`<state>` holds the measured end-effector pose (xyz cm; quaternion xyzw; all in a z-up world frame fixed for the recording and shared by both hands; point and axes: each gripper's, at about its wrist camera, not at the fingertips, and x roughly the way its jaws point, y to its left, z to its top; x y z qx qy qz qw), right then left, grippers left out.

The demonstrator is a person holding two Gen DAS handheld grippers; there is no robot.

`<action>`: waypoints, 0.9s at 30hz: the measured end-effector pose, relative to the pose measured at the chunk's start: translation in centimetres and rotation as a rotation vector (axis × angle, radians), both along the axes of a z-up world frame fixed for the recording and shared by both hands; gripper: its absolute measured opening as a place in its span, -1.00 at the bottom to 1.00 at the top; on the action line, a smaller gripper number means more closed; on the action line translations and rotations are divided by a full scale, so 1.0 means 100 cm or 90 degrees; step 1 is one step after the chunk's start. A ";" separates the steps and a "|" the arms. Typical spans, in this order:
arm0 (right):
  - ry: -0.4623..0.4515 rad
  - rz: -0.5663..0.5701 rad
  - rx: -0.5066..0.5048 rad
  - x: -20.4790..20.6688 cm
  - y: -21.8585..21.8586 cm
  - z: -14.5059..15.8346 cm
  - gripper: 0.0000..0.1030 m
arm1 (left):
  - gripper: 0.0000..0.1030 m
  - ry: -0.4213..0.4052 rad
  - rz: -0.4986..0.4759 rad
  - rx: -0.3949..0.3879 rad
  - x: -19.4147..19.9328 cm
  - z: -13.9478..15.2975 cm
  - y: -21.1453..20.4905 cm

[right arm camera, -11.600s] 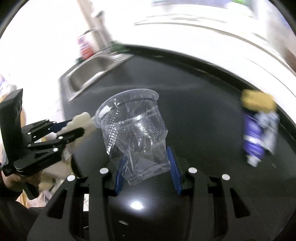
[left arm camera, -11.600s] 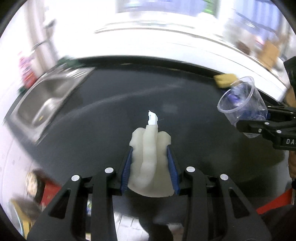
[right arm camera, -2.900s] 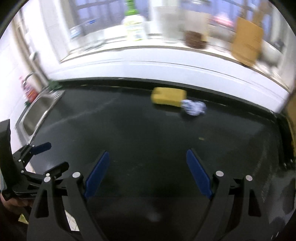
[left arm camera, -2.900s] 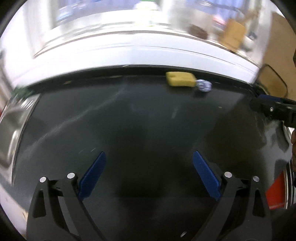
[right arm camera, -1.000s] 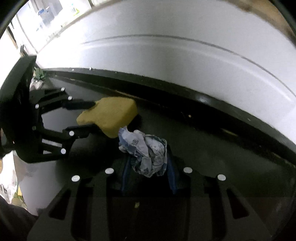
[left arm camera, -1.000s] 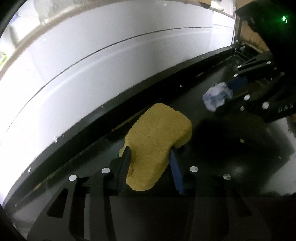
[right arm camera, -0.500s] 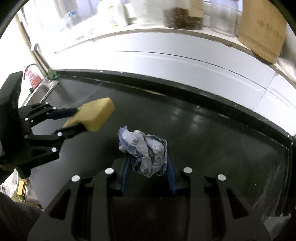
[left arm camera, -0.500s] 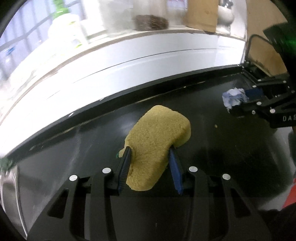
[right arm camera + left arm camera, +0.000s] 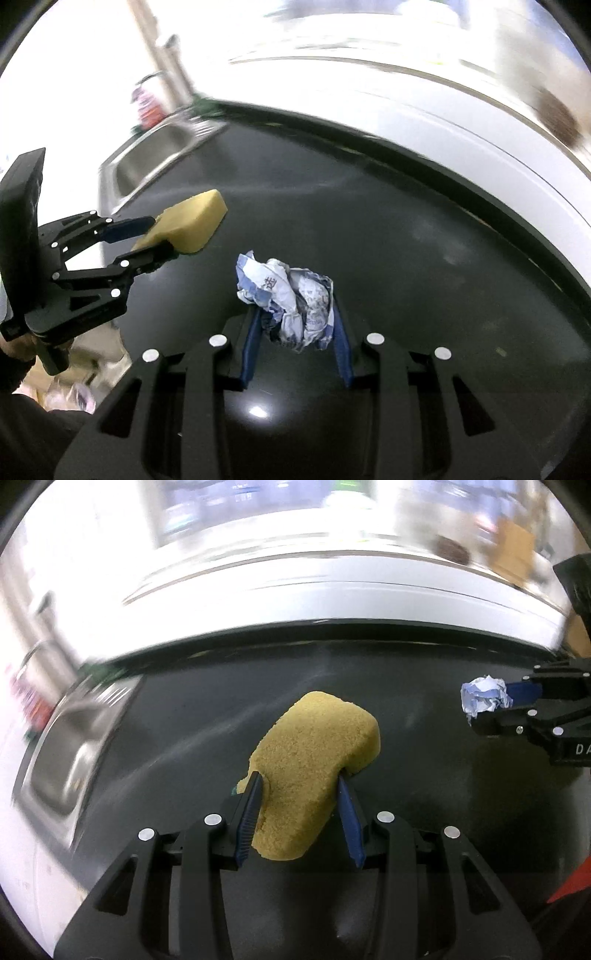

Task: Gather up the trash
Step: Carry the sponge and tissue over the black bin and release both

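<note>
My left gripper (image 9: 300, 782) is shut on a yellow sponge (image 9: 314, 753) and holds it above the black countertop (image 9: 406, 686). My right gripper (image 9: 295, 306) is shut on a crumpled blue-and-white paper wrapper (image 9: 288, 295), also held above the counter. In the right wrist view the left gripper (image 9: 159, 236) with the sponge (image 9: 188, 225) shows at the left. In the left wrist view the right gripper (image 9: 506, 705) with the wrapper (image 9: 484, 698) shows at the right.
A steel sink (image 9: 70, 749) is set in the counter's left end; it also shows in the right wrist view (image 9: 155, 162). A white tiled wall ledge (image 9: 332, 590) runs behind the counter, with a brown box (image 9: 513, 546) on it.
Both grippers have pulled back from the wall and swung left with their loads; the sink has come into view. The grips have not changed.
</note>
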<state>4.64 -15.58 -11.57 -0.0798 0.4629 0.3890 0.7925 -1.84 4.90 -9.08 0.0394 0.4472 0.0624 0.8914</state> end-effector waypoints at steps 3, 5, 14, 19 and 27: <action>0.000 0.061 0.007 -0.019 0.051 0.005 -0.33 | -0.23 -0.002 0.077 0.002 -0.037 0.004 0.043; 0.002 0.109 0.010 -0.034 0.090 0.009 -0.33 | -0.23 -0.005 0.120 0.007 -0.060 0.007 0.067; 0.016 0.323 0.013 -0.109 0.253 0.020 -0.32 | -0.23 0.001 0.318 0.006 -0.171 0.007 0.165; 0.028 0.417 0.008 -0.160 0.313 0.019 -0.32 | -0.23 0.014 0.398 -0.003 -0.228 -0.006 0.197; 0.060 0.502 -0.031 -0.228 0.392 -0.014 -0.31 | -0.23 0.038 0.476 -0.060 -0.291 -0.047 0.235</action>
